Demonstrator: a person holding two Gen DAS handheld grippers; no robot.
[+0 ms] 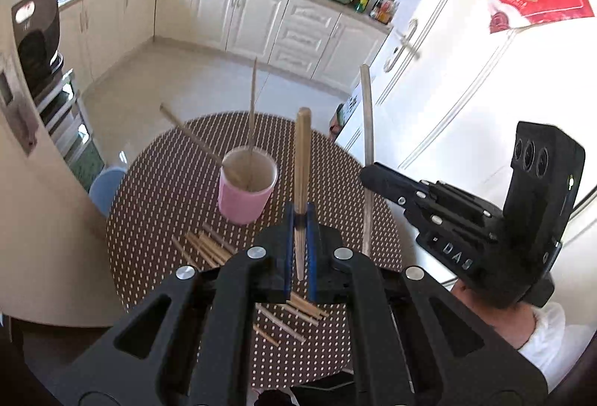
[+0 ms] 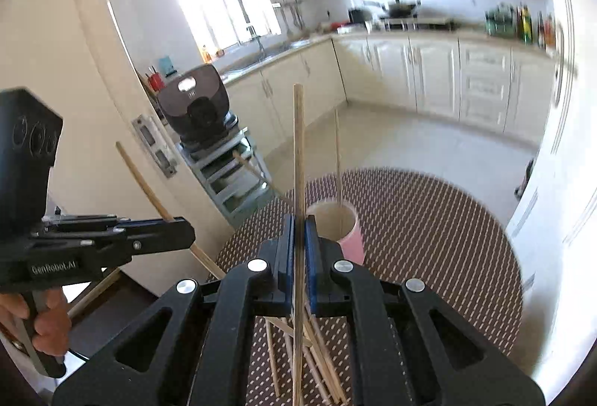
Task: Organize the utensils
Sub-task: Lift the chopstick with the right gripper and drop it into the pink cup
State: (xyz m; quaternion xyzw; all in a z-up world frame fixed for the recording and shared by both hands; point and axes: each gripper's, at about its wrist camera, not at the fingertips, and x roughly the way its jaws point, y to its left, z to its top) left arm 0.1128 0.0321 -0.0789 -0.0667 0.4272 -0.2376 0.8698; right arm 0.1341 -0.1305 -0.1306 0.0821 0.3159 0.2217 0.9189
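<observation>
Chopsticks (image 1: 302, 160) were light, stiff and slim, likely to pivot unless pinched near mid-length; each gripper's (image 1: 299, 242) jaws pinched one, above the pink cup (image 1: 246, 197).

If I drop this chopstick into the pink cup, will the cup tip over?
Probably not: the pink cup looks squat and wide-mouthed, sitting flat on the dotted mat. The two chopsticks in it lean well past the rim, so a sideways knock might tilt it. Lower it gently.

From my remote seat, the loose chopsticks (image 2: 317, 361) vanish beneath my right gripper (image 2: 299, 257); far bottles (image 2: 530, 20) blur, perhaps sauces; the pink cup's (image 2: 350, 238) base stays hidden.
</observation>
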